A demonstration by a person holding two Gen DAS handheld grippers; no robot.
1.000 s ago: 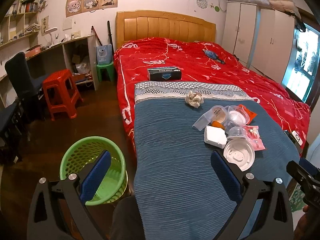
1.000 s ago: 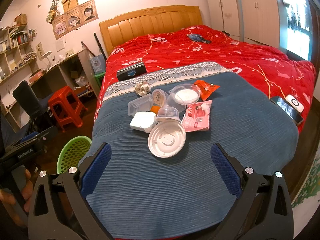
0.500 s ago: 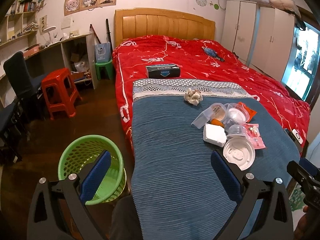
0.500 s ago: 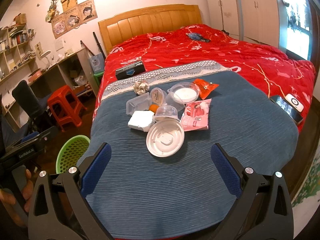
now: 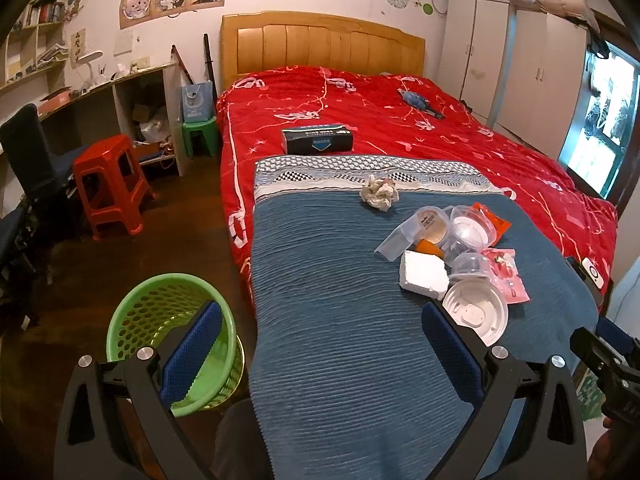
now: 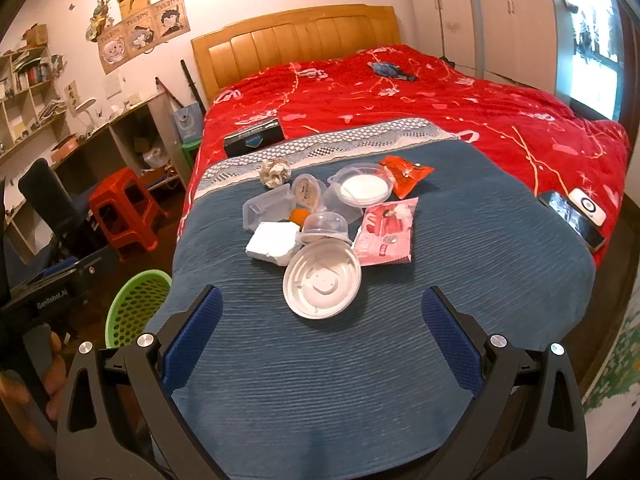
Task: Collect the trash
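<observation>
Hovering over a blue ribbed blanket [image 6: 360,380], the right gripper [image 6: 320,344] and left gripper [image 5: 320,356] both have jaws apart, empty. At twelve o'clock lies a white round plastic lid [image 6: 322,283] among wrappers. Only the left view shows the whole green mesh basket [image 5: 160,320].

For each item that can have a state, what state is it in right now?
Left gripper: open, holding nothing.
Right gripper: open, holding nothing.
Green basket: upright on the floor, looks empty.
Round white lid: flat on the blanket.
Crumpled paper: balled up.
Wardrobe: doors shut.
</observation>
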